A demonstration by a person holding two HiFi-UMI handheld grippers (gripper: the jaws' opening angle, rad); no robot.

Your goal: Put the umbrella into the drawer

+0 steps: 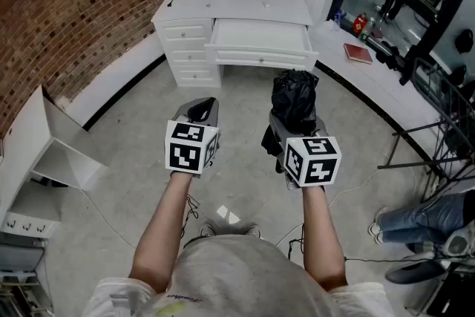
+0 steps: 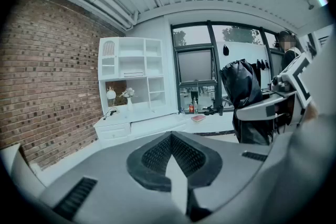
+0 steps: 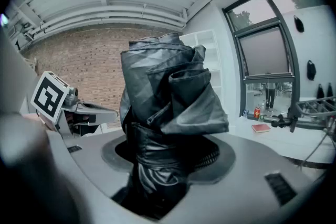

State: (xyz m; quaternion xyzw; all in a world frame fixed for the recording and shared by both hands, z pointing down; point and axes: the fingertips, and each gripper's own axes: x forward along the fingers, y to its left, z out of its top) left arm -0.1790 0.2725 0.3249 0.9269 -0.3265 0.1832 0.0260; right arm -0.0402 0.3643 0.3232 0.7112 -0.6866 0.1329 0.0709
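Straight ahead of us, well apart: open drawer (image 1: 260, 35). Our right gripper (image 1: 293, 122) pinches folded umbrella (image 1: 294, 94), long axis along jaws, tip toward drawer. Our left gripper (image 1: 201, 110) pressed together, empty, beside it. We need forward carry.

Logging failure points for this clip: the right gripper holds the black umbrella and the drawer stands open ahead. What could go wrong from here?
1. The right gripper clamps the folded black umbrella low down, with loose fabric bulging above; it may slip or tip while carried.
2. Those loose folds may catch on the front edge of the open drawer.
3. The left gripper is shut and empty, so nothing steadies the load.
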